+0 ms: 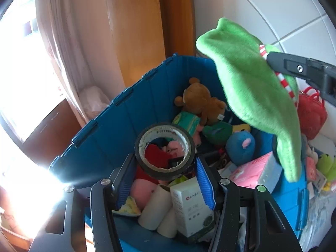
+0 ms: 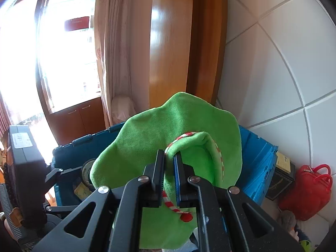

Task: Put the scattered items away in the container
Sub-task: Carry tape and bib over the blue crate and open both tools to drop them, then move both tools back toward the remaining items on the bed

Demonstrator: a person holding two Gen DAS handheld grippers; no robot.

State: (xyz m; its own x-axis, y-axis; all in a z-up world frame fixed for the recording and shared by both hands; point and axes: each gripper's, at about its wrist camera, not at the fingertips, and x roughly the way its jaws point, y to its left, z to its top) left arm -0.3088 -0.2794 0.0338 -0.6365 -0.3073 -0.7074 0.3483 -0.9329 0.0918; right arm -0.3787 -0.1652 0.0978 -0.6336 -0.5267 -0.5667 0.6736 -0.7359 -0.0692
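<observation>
A blue crate (image 1: pixel 126 126) (image 2: pixel 258 163) stands against the wall, packed with toys and boxes. My left gripper (image 1: pixel 164 159) hovers over it. A black tape roll (image 1: pixel 161 174) shows between its fingertips, hole toward the camera, and the blue pads do not press on it. My right gripper (image 2: pixel 169 157) is shut on the red-and-white trimmed edge of a green fleece cloth (image 2: pixel 157 130). In the left wrist view the cloth (image 1: pixel 252 84) hangs over the crate's right side from the right gripper (image 1: pixel 269 59).
Inside the crate lie a brown teddy bear (image 1: pixel 199 100), a blue plush (image 1: pixel 239 145), a white carton (image 1: pixel 189 205), paper rolls and a pink pack (image 1: pixel 258 170). A red bag (image 2: pixel 306 191) and a dark box (image 2: pixel 281 174) sit right of it. Curtain and wooden frame stand behind.
</observation>
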